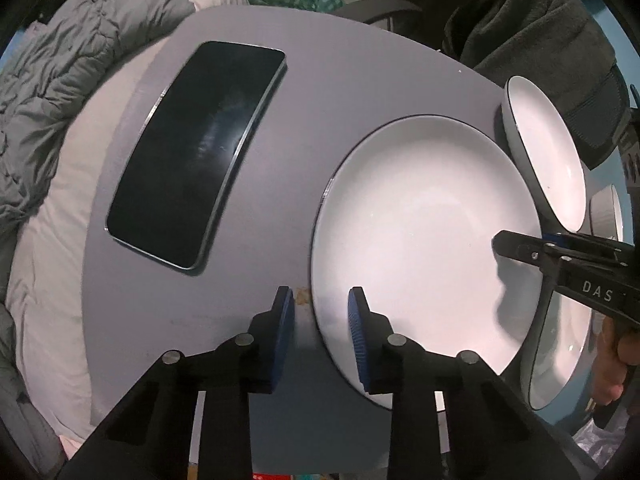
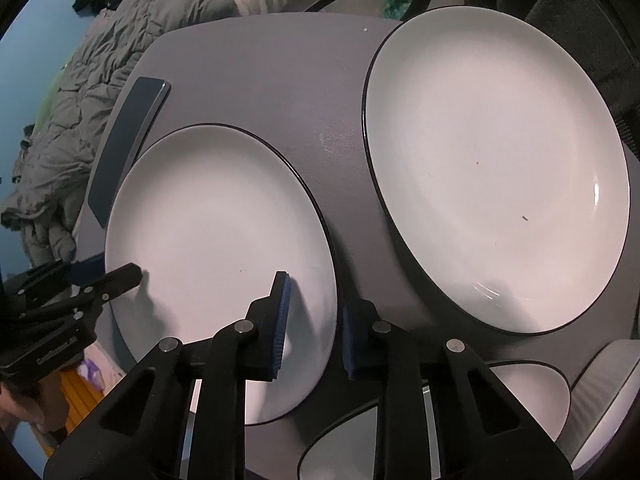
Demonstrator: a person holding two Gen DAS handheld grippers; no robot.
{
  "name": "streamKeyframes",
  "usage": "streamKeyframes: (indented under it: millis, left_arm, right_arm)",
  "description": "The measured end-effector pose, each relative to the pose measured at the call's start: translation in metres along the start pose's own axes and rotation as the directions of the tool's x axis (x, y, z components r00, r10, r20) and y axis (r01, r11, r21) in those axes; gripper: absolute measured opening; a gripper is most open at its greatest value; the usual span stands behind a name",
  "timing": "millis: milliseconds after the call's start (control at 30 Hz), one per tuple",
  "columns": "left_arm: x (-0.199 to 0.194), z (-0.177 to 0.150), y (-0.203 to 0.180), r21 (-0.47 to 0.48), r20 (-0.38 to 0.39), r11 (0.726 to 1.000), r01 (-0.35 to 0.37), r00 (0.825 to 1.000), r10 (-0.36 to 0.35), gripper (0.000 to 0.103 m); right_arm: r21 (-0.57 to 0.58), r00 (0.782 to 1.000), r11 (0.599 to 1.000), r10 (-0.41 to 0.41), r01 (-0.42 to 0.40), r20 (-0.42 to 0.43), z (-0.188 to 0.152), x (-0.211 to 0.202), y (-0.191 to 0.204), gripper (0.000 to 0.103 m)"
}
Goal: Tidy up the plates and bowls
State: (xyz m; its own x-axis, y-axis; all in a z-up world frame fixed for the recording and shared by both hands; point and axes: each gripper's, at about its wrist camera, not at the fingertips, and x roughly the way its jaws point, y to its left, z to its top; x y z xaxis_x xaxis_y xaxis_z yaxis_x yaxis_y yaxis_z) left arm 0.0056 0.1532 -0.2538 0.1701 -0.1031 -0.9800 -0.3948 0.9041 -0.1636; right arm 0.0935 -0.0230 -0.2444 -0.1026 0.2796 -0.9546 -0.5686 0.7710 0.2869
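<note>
A large white plate with a dark rim [image 1: 424, 240] lies on the grey table [image 1: 328, 80]; it also shows in the right wrist view [image 2: 216, 248]. My left gripper [image 1: 320, 328] is open and straddles its near-left rim. My right gripper [image 2: 314, 320] is open and straddles its right rim; it shows from the side in the left wrist view [image 1: 504, 244]. A second large white plate [image 2: 496, 168] lies to the right, seen also in the left wrist view [image 1: 548, 152]. Smaller white bowls [image 2: 532, 396] sit at the near right.
A black phone [image 1: 196, 152] lies face up on the table's left part. A grey duvet [image 1: 60, 88] lies beyond the table's left edge. Dark clothing [image 1: 532, 32] hangs on a chair at the back right.
</note>
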Motion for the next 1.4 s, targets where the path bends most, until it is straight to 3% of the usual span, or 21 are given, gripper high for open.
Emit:
streamKeyframes:
  millis: [100,900,1400]
  left_arm:
    - [0.002,0.003,-0.002,0.000,-0.010,1.000,0.008,1.000,-0.008,0.020]
    - [-0.003,-0.002,0.008,-0.098,-0.054,0.995,-0.010,0.999,0.005,0.020]
    - [-0.041,0.021,-0.027,-0.012,0.008,1.000,-0.001,1.000,0.001,0.020]
  right_arm:
    - [0.005,1.000,1.000,0.013,-0.013,-0.004,0.000,0.000,-0.001,0.022]
    - [-0.001,0.997,0.997,0.072,-0.072,-0.028,0.001,-0.008,0.004,0.014]
    - [0.057,0.997,0.996,0.062,-0.065,0.047,0.009,-0.058,-0.014,0.014]
